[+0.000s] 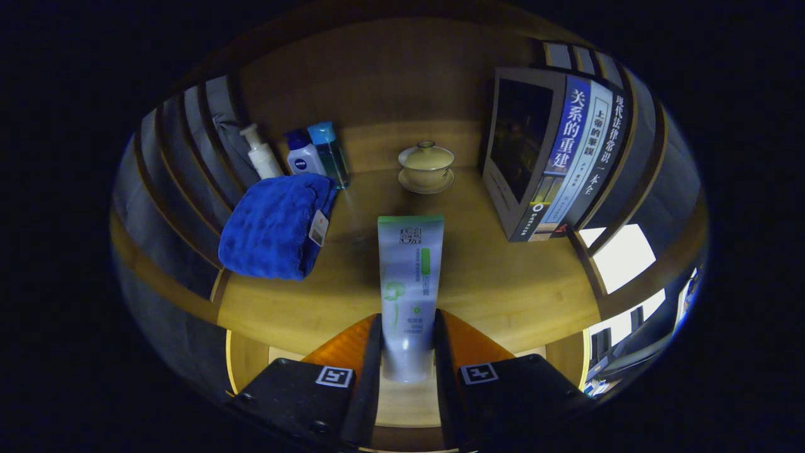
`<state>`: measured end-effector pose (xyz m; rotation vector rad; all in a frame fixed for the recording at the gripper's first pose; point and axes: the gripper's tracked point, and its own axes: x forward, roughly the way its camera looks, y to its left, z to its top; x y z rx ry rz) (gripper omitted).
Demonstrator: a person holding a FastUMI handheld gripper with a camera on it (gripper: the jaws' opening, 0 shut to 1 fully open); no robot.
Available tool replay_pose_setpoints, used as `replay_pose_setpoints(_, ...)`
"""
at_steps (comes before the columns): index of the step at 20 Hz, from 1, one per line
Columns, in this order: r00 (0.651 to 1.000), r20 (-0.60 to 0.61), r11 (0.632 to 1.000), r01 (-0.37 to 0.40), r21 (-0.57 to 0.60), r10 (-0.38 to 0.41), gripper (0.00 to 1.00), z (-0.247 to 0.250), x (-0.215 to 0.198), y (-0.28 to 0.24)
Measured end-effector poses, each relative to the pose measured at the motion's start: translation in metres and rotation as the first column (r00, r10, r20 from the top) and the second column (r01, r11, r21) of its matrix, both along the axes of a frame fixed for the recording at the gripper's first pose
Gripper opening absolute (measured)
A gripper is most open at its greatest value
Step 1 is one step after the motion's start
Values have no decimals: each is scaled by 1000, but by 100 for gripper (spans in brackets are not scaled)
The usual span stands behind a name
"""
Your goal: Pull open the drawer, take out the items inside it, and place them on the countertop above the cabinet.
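Glossy plastic tube (pixel 409 283), plush cloth towel (pixel 273 226), smooth wooden countertop (pixel 503 283), glazed ceramic cup (pixel 426 165)

Countertop (pixel 503 277): bare wood stretching ahead of the jaws to a wooden back wall.
Tube (pixel 409 283): reaches out over the wood from between the jaws, both fingers pressing its lower end; whether it touches the surface, cannot tell.
Towel (pixel 273 226): folded, blue, ahead and left of the jaws, a tag hanging at its near corner.
Bottles (pixel 302 154): three, just behind the towel, upright by the back wall.
Lidded cup (pixel 426 165): on its saucer, straight ahead beyond the tube.
Books (pixel 553 157): standing upright ahead and right, spines facing the jaws.
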<state>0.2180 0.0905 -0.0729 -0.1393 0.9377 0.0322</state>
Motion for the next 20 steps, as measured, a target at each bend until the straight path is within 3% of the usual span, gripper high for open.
replay_pose_setpoints(6, 998, 53, 999, 32, -19, -31, 56, 5, 15, -15)
replay_pose_setpoints(10, 997, 67, 999, 40, 3, -41, 82, 9, 6, -20)
replay_pose_setpoints(14, 995, 96, 999, 36, 37, -39, 99, 13, -4, -15)
replay_pose_setpoints(20, 967, 254, 1000, -3, -1, 4, 99, 48, -21, -12)
